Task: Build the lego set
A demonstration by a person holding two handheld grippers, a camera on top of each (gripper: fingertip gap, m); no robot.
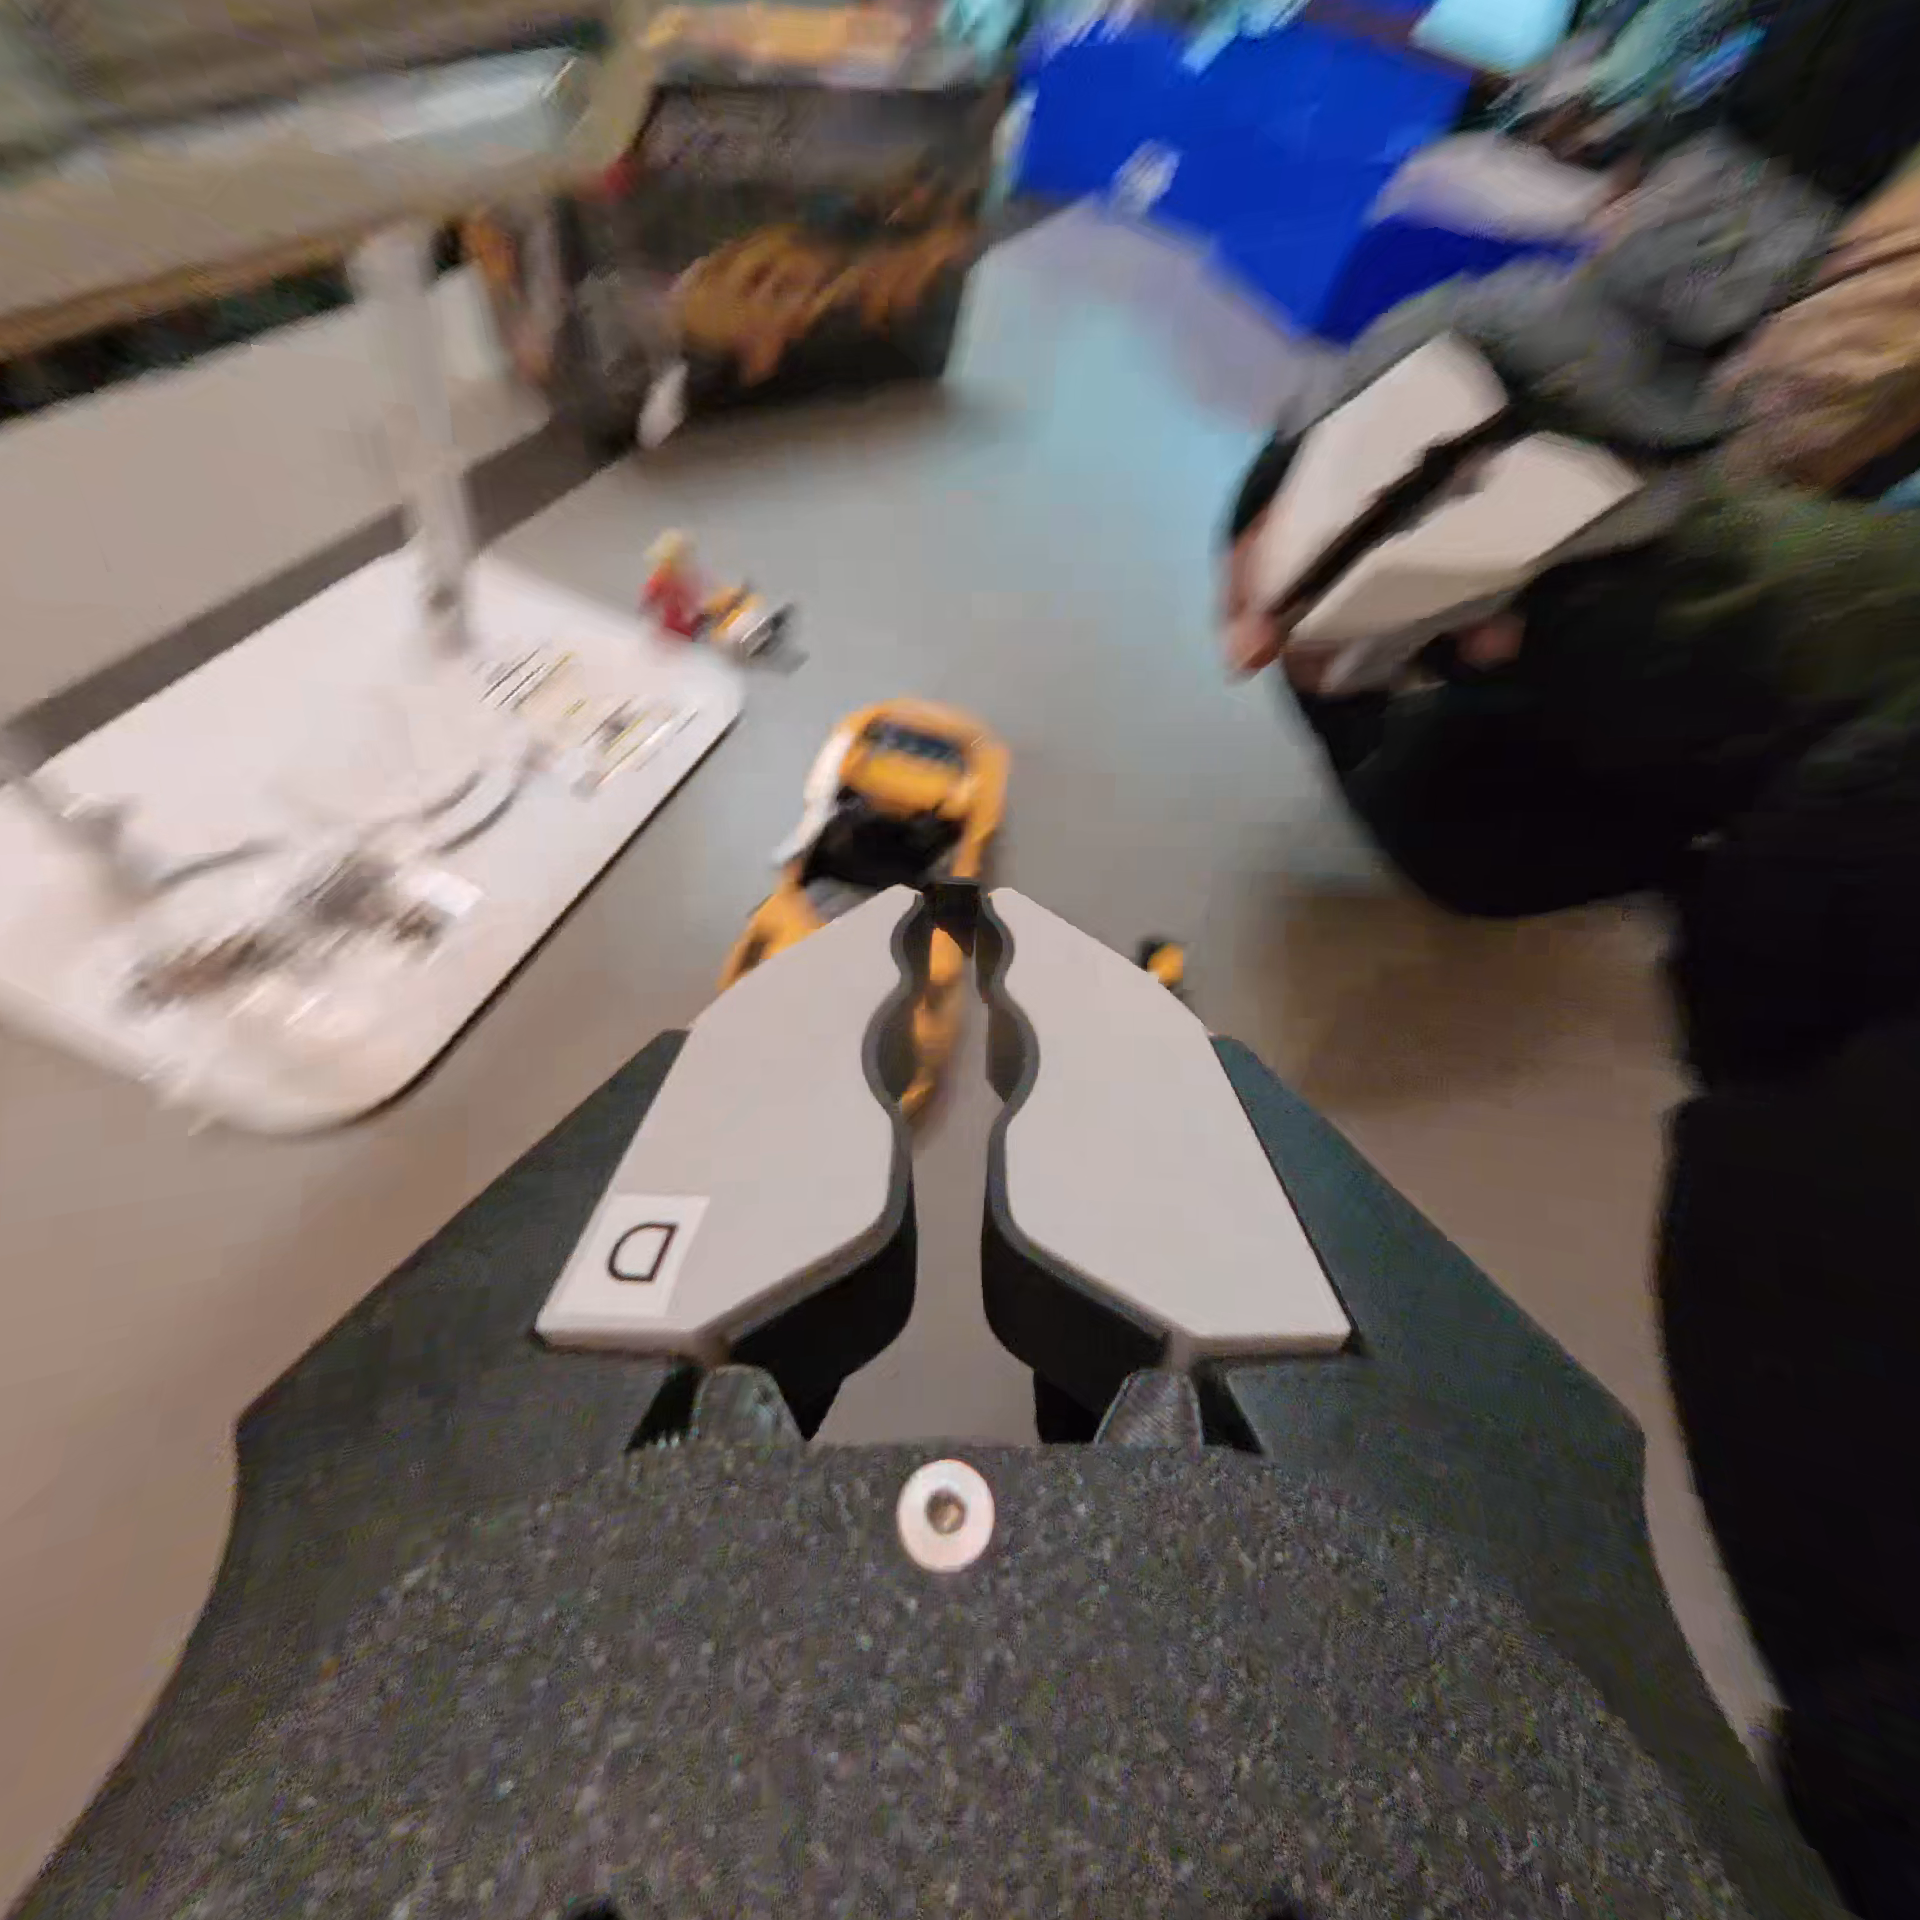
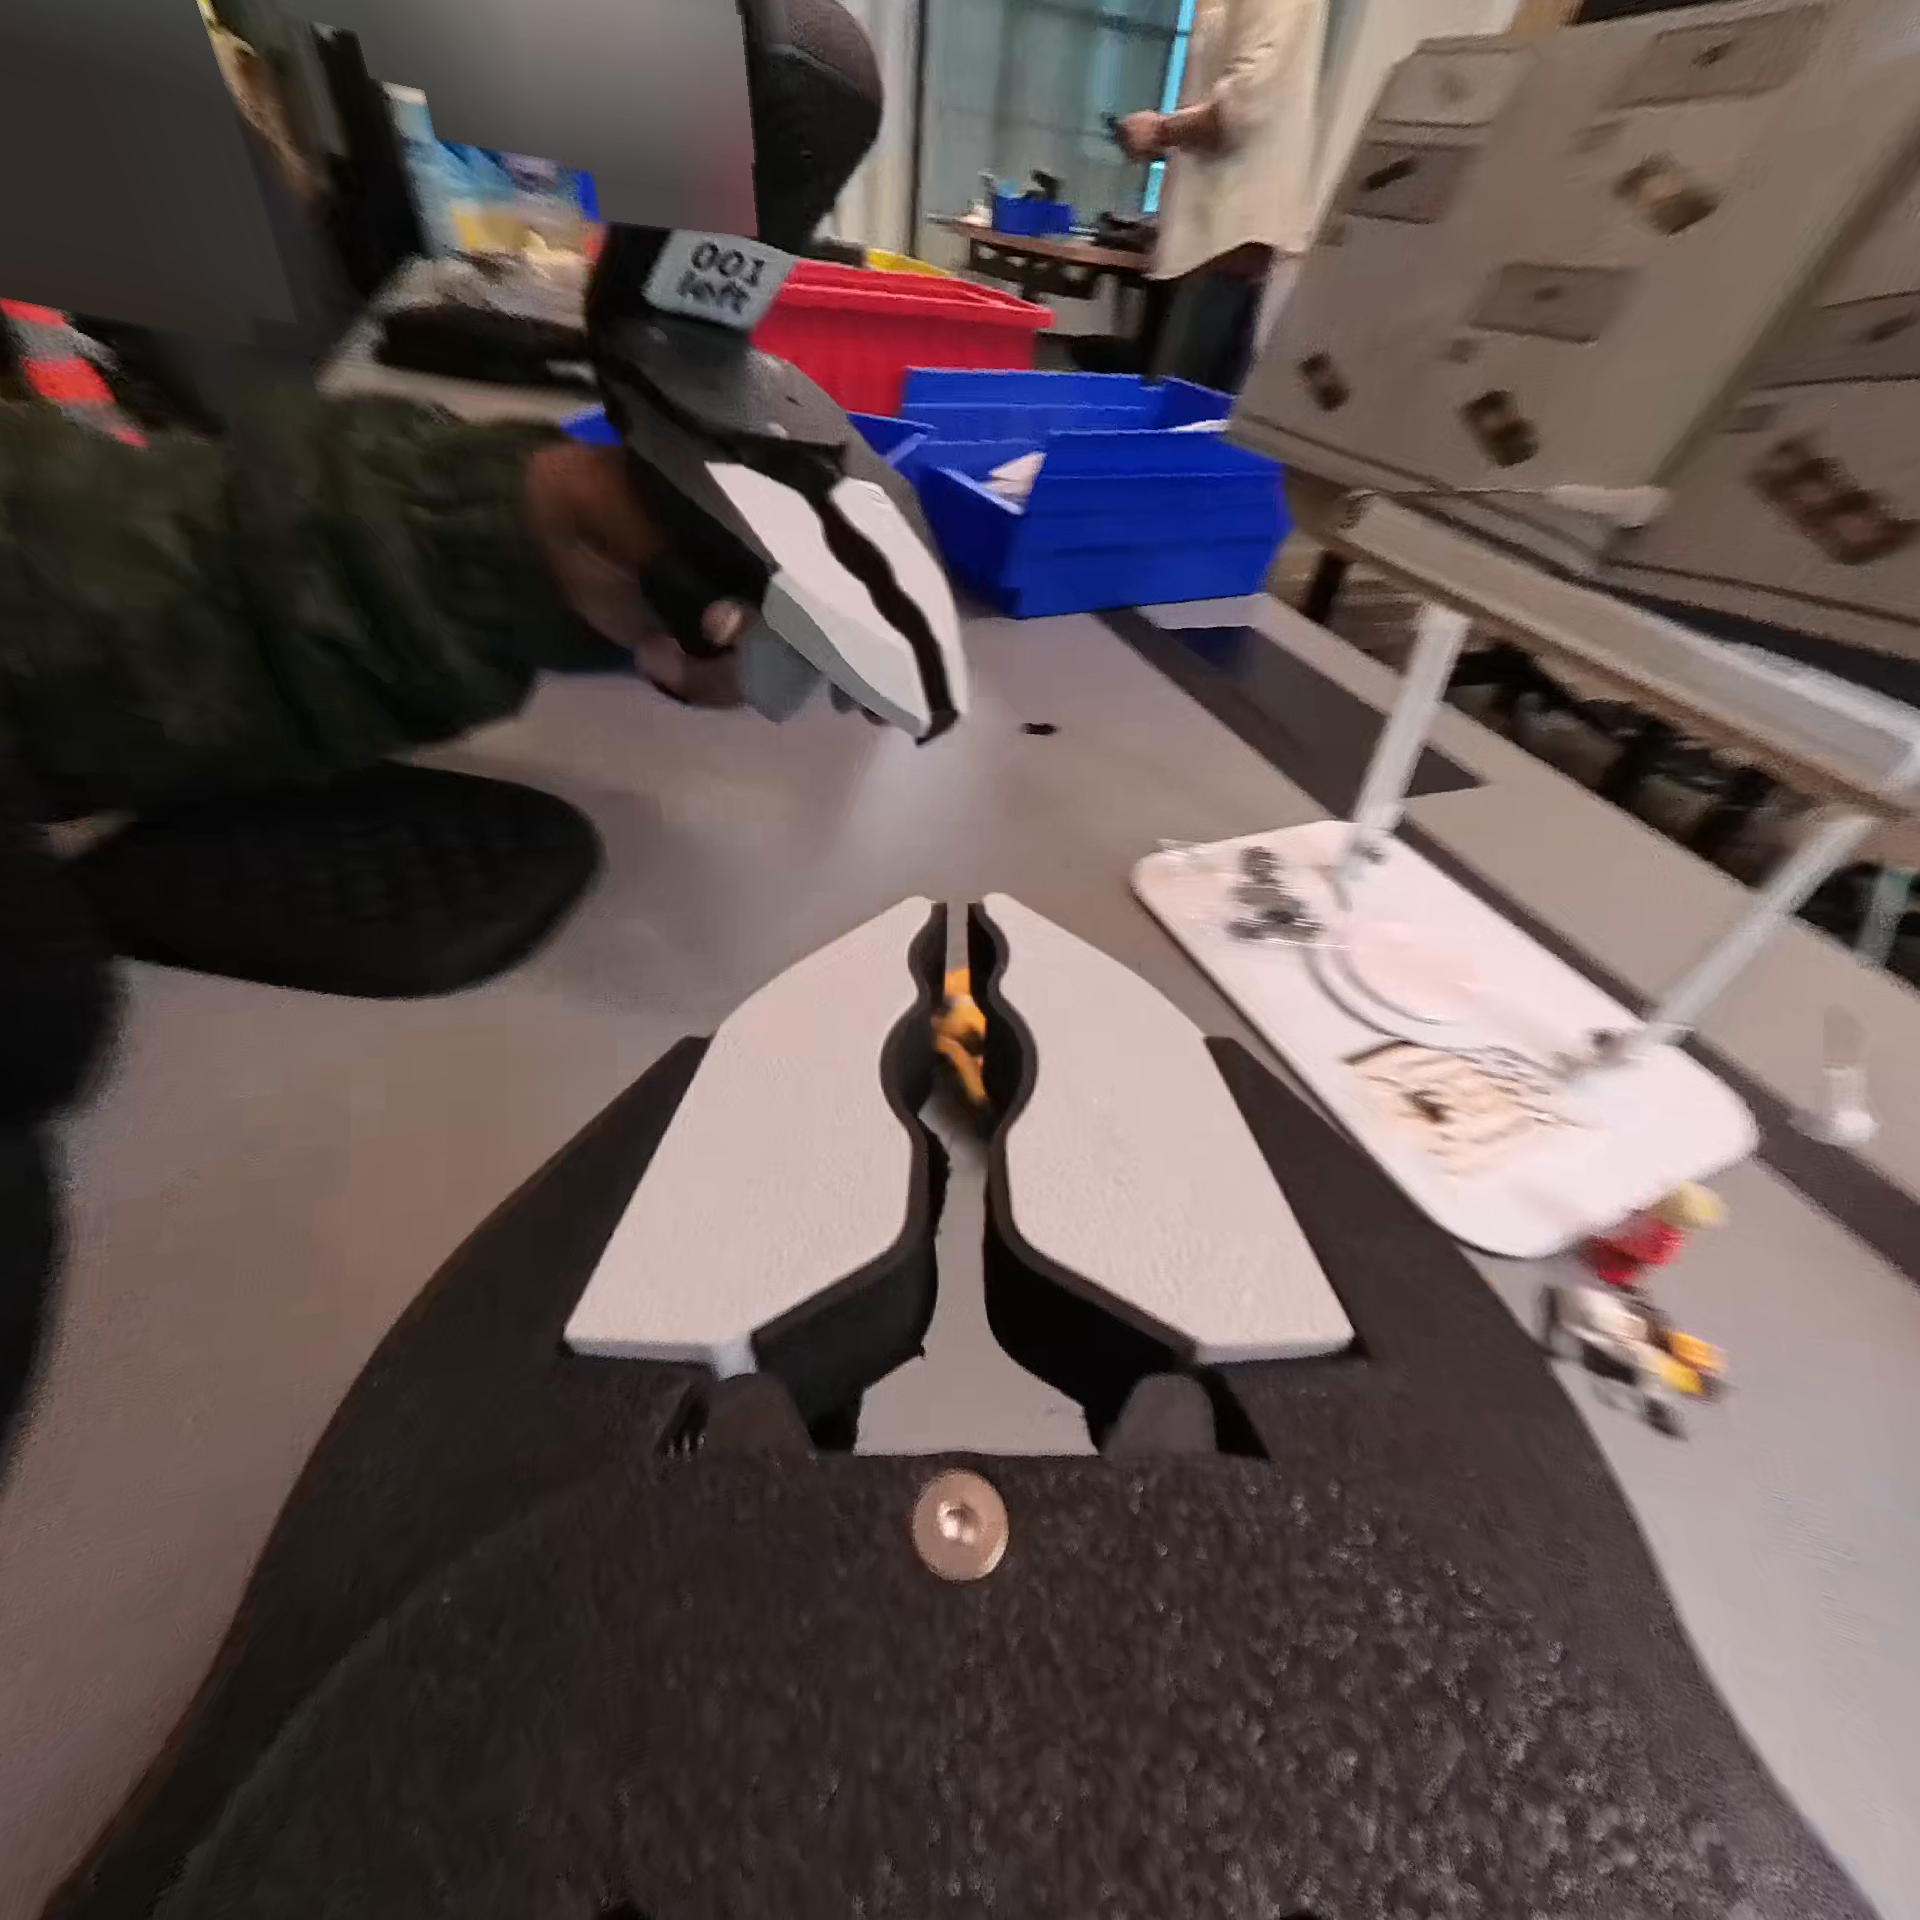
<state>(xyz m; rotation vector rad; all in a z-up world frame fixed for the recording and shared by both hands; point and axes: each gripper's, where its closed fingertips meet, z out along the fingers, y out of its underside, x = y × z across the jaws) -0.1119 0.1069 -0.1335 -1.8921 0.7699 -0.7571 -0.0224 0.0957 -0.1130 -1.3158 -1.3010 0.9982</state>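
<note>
On the grey tabletop [image 1: 1091,582] the half-built yellow brick car [image 1: 902,800] lies just ahead of the left gripper [image 1: 951,899], whose tips pinch a small black piece [image 1: 954,902]. The right gripper [image 2: 958,909] hangs above the table, nearly closed, gripping nothing I can make out; something yellow shows through the gap, beneath it. I'd steady the car with the right one, then press the piece straight down.
</note>
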